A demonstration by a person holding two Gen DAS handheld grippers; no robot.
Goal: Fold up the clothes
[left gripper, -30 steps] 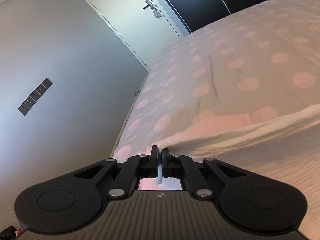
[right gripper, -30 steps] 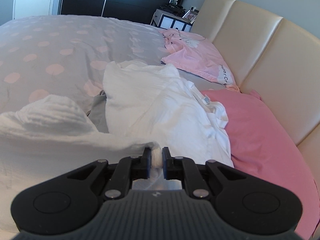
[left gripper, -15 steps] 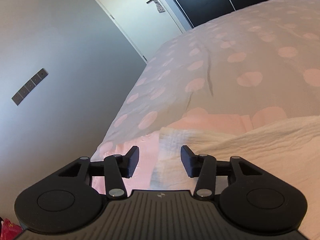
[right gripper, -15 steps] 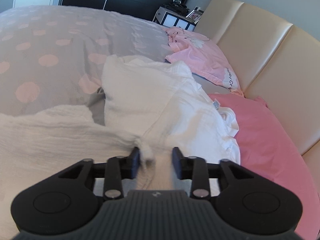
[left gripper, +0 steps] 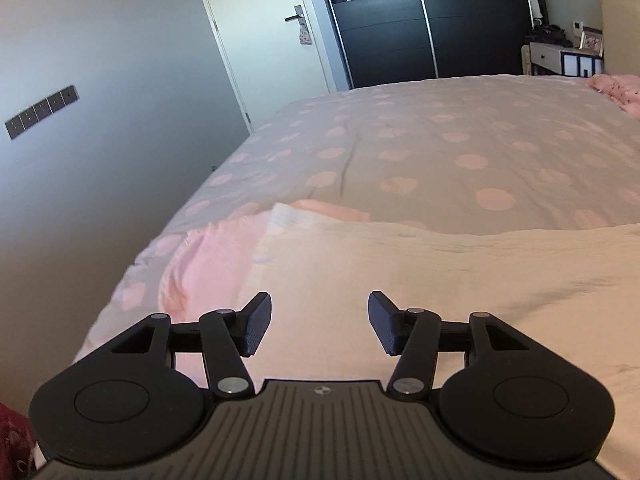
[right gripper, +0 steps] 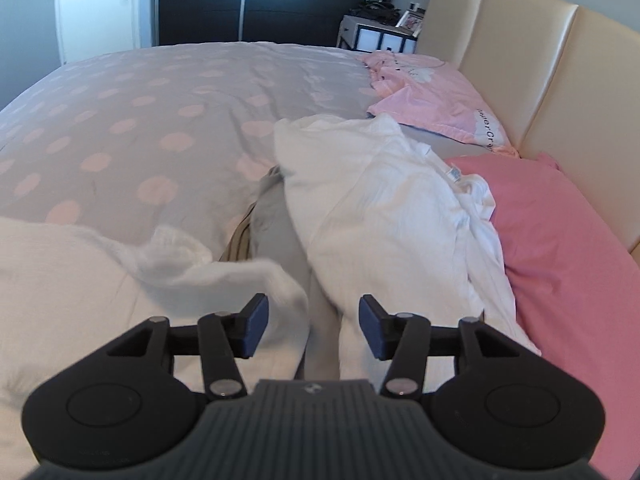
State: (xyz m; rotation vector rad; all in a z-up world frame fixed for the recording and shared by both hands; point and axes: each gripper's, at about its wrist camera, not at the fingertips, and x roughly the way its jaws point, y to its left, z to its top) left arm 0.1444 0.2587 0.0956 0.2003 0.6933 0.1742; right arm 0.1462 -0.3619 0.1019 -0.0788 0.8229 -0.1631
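While each hand-held gripper, left (left gripper: 320,322) and right (right gripper: 308,326), has just opened empty, crinkled white cloth (left gripper: 440,300) lies flat.

Left gripper (left gripper: 320,322): matte black plastic, two round lobed housings at sides, each with flat disc recess. Ribbed dark grey deck in middle, small round cross emblem near its front edge. Angled link arms, silver pivot screws (four visible each unit). Finger pads (left gripper: 256,326) black, finely textured.

Right gripper (right gripper: 308,330): same build, same ribbed deck and emblem, silver screws. Finger pads (right gripper: 254,330) blue-faced on black holders. Triangular cut-outs in outer links.
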